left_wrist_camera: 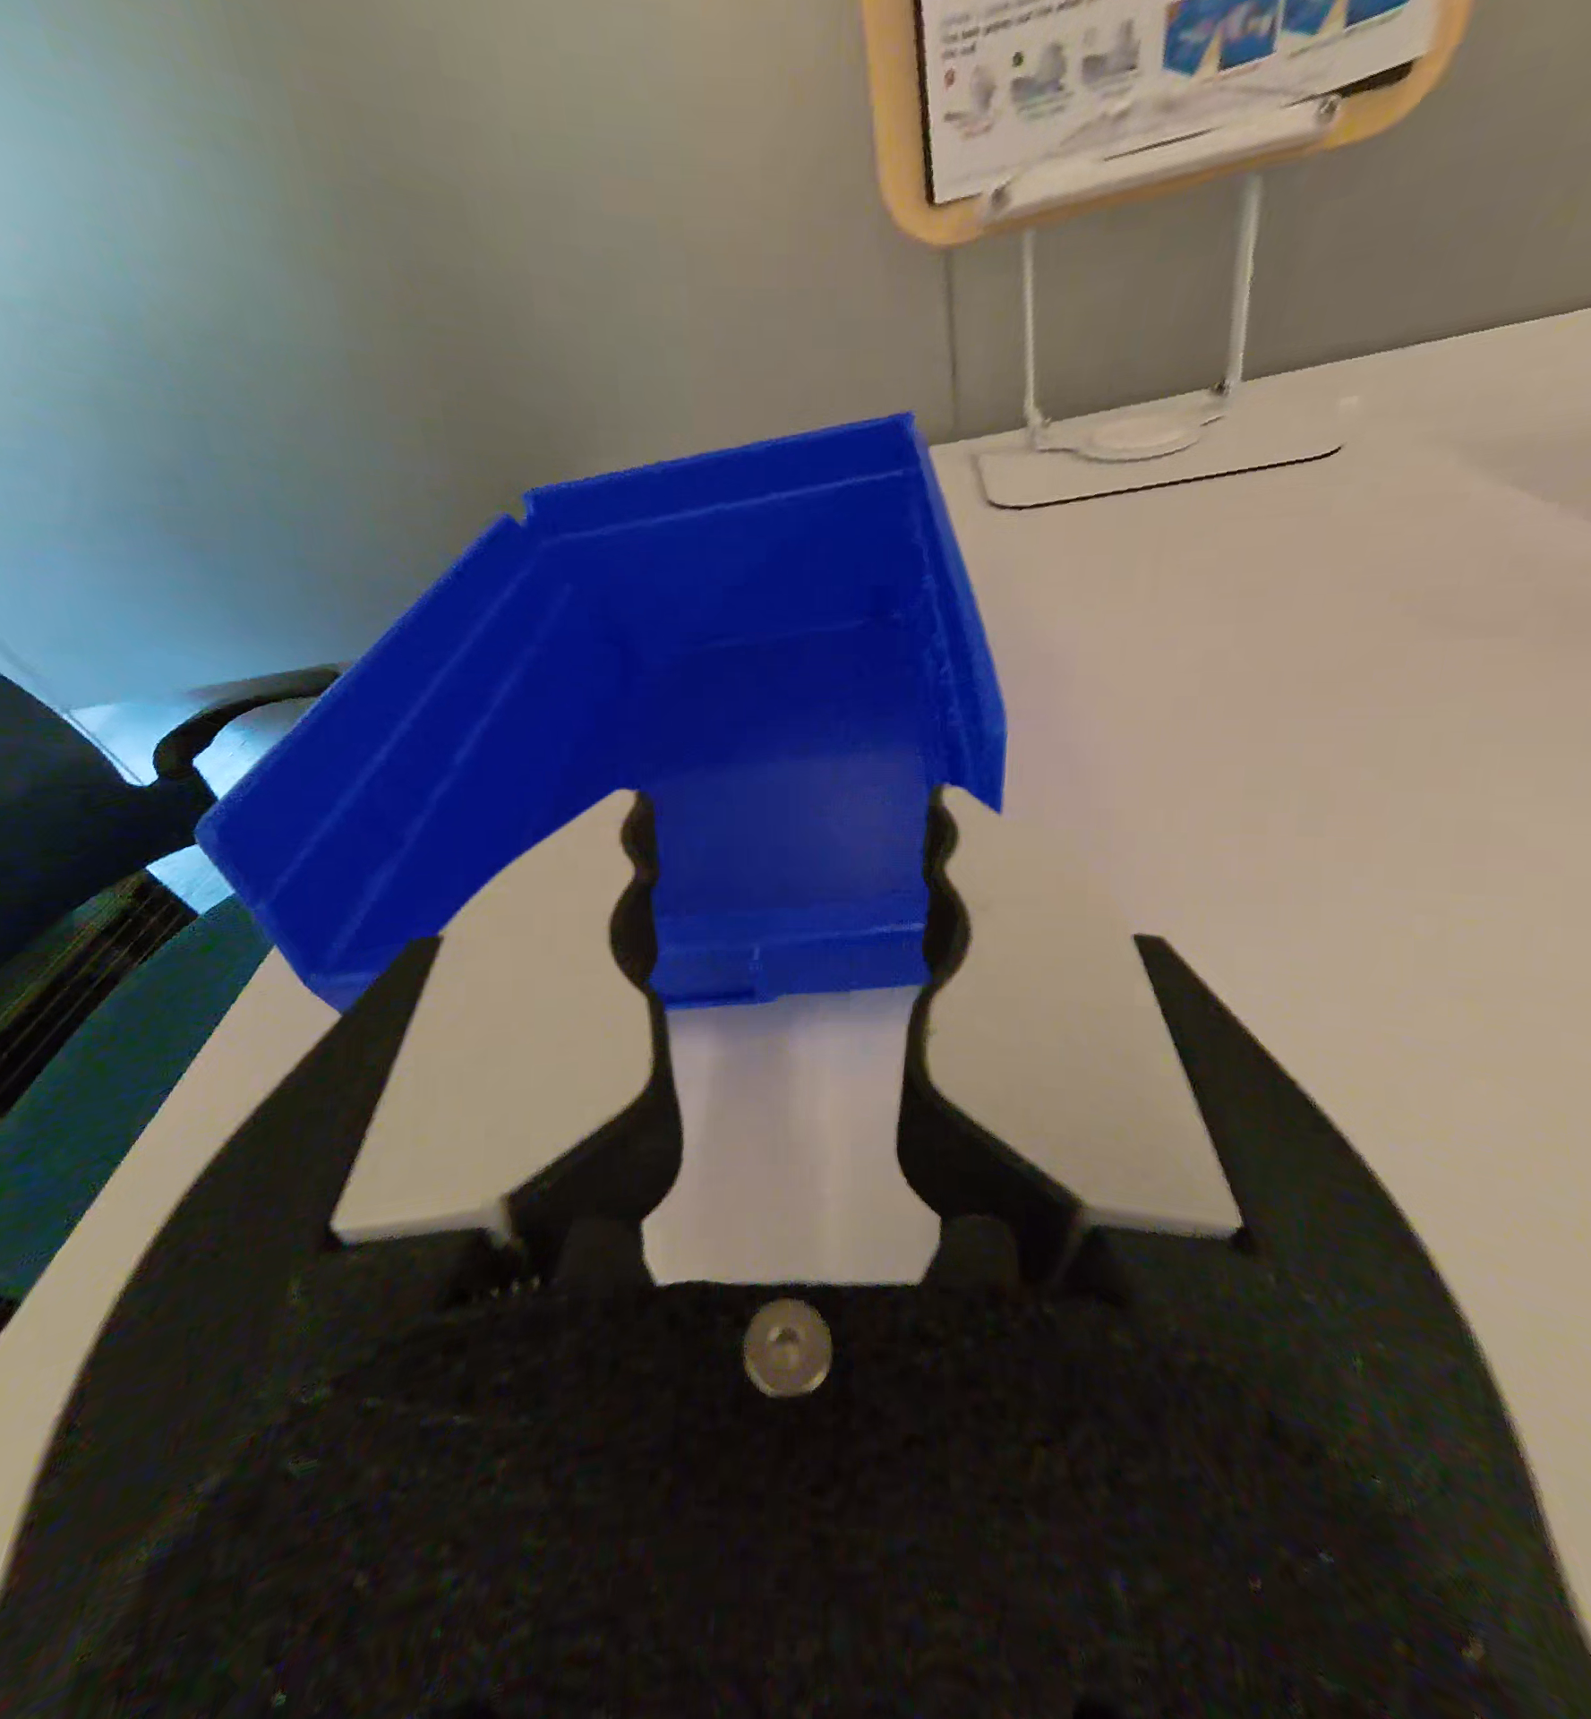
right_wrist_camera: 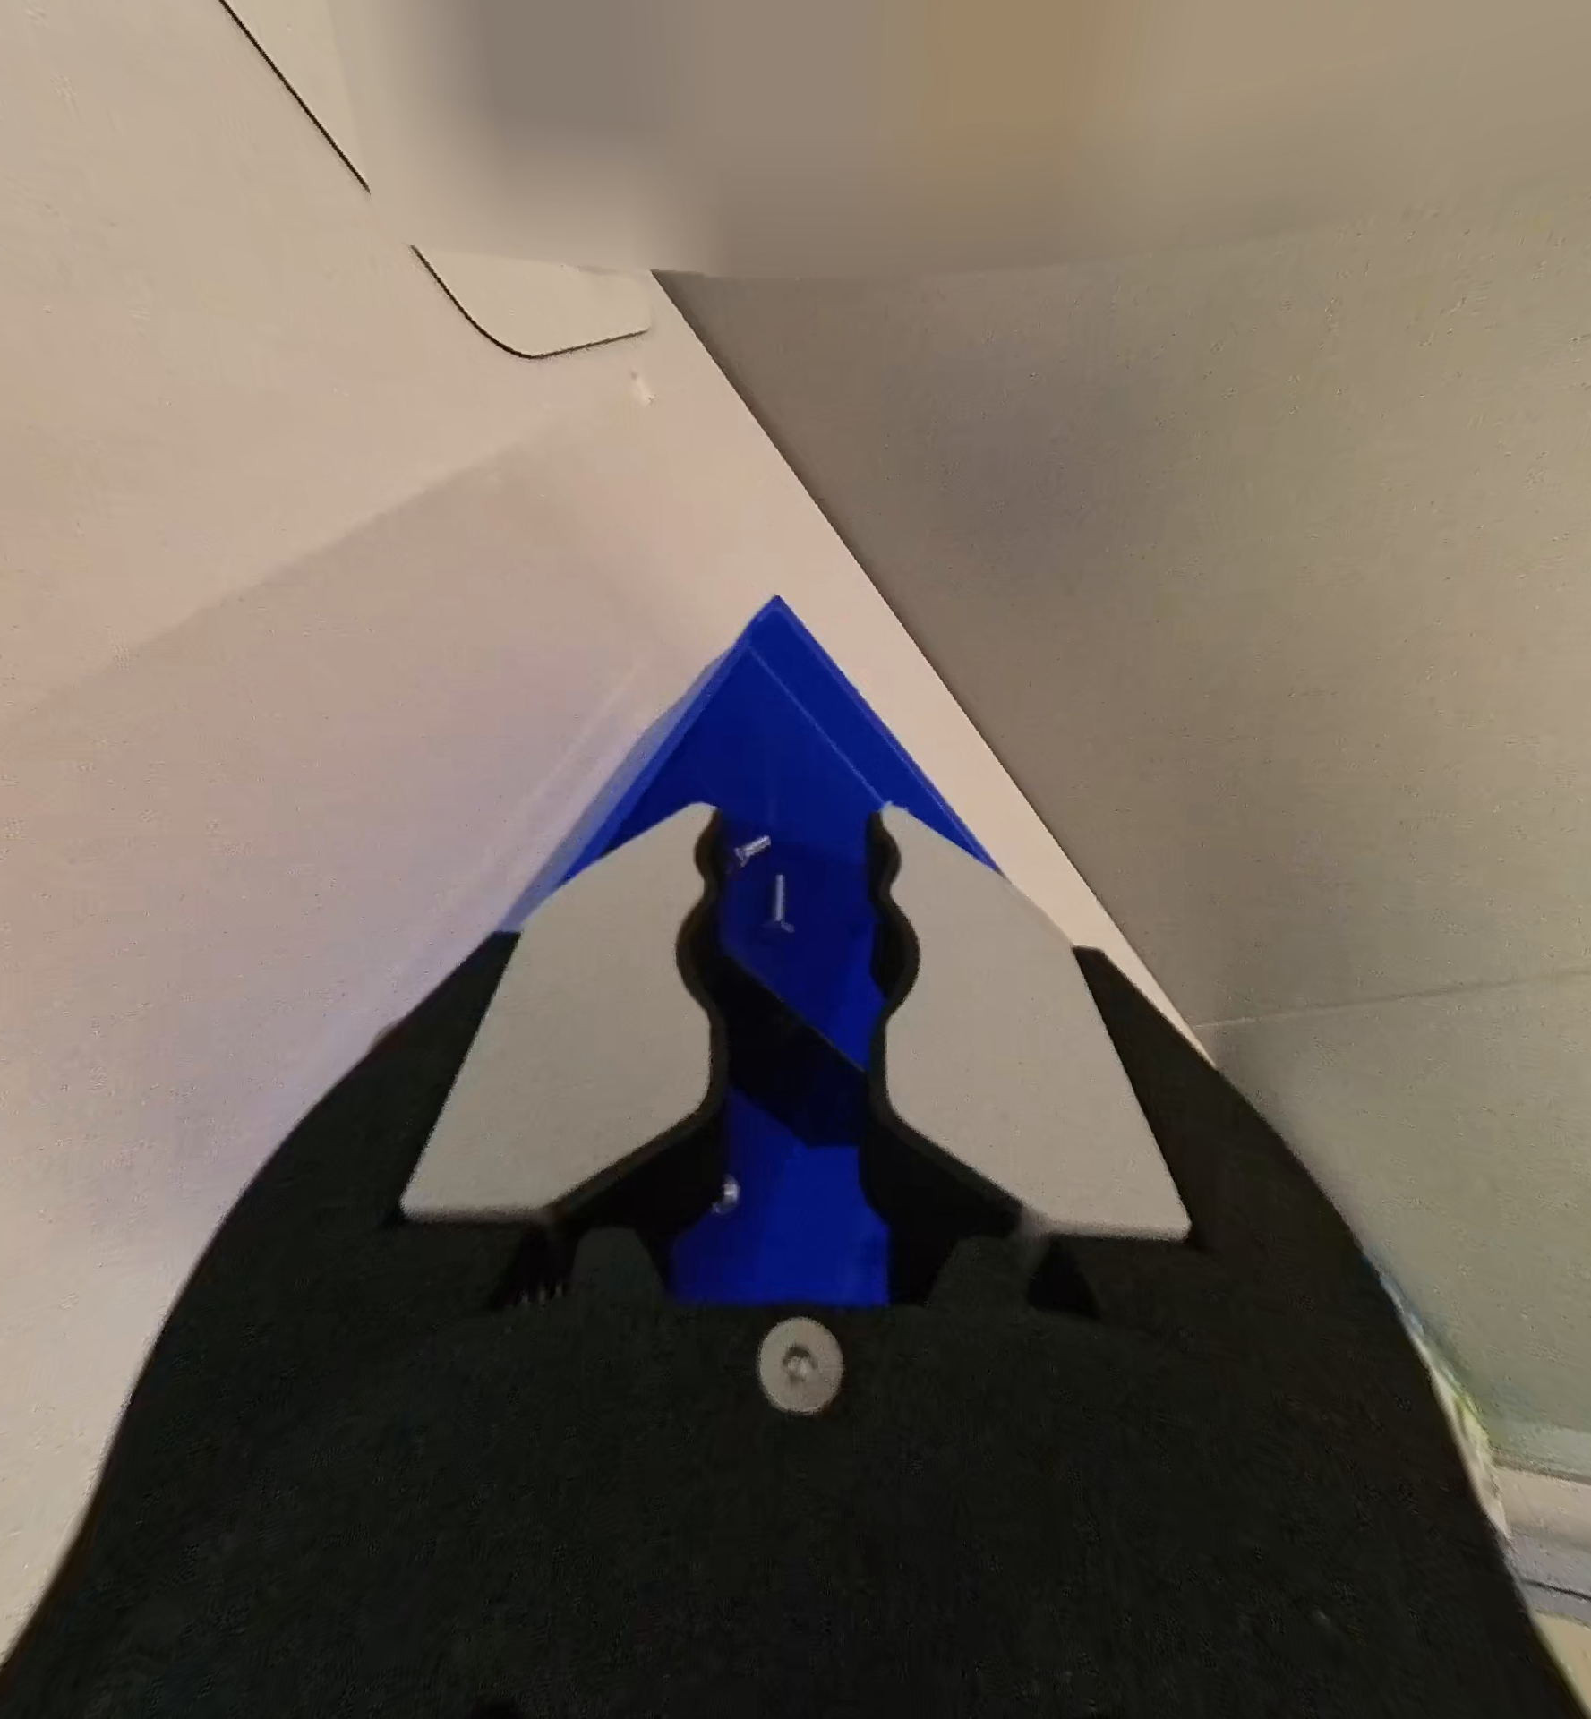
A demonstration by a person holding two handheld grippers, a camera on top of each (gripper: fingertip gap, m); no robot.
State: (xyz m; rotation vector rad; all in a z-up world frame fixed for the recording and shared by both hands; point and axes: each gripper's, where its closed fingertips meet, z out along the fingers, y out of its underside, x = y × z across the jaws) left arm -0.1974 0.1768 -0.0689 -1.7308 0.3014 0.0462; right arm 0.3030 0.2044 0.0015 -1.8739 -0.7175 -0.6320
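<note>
A blue open bin [left_wrist_camera: 754,577] stands at the far left corner of the white table [left_wrist_camera: 1284,744]. My left gripper [left_wrist_camera: 787,819] is open. Its fingers lie over the bin's low front, and the blue shows through the gap and runs on behind the left finger [left_wrist_camera: 638,893]. Nothing is held. My right gripper [right_wrist_camera: 793,823] is open just above the same bin [right_wrist_camera: 773,707] and looks down into it. Small silver screws [right_wrist_camera: 777,907] lie loose on the bin's floor between its fingers. A dark band crosses the gap lower down; I cannot tell what it is.
A wood-framed sign on a thin white stand [left_wrist_camera: 1145,112] sits behind the bin to the right, and its flat base also shows in the right wrist view [right_wrist_camera: 549,307]. A dark chair [left_wrist_camera: 19,791] stands off the table's left edge. A grey wall [right_wrist_camera: 1238,558] runs along the table's far edge. Tip to tip, the grippers are about 50 cm apart.
</note>
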